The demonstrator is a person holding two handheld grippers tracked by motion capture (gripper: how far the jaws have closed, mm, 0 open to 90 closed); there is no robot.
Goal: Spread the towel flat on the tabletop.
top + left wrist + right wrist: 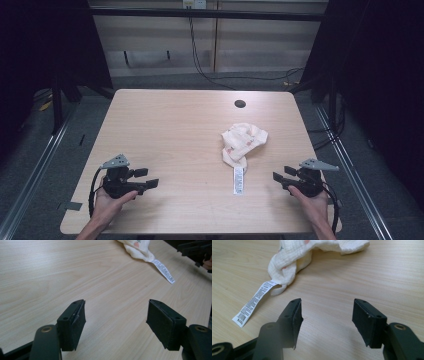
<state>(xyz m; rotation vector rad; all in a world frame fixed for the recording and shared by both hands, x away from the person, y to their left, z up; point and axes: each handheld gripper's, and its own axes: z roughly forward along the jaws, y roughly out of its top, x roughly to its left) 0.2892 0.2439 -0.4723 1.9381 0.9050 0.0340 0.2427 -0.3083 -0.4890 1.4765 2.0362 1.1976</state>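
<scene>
- High view: a crumpled white cloth (242, 142) lies on the right half of the wooden desk (170, 130), with its long white label (238, 180) stretched toward the person's side. The left gripper (146, 179) sits near the front left of the desk in the person's left hand (112, 197), well apart from the cloth. The right gripper (280, 175) is held near the front right edge in the right hand (310, 197), closer to the label, not touching it. Both point inward toward each other.
- Left gripper view: its jaws stand wide apart with bare desk (62, 272) between them; the cloth (137, 247) and label (163, 271) lie far ahead at upper right.
- Right gripper view: its jaws are spread wide and hold nothing; the cloth (294, 257) lies ahead to the left, its label (254, 302) flat on the desk (362, 277).
</scene>
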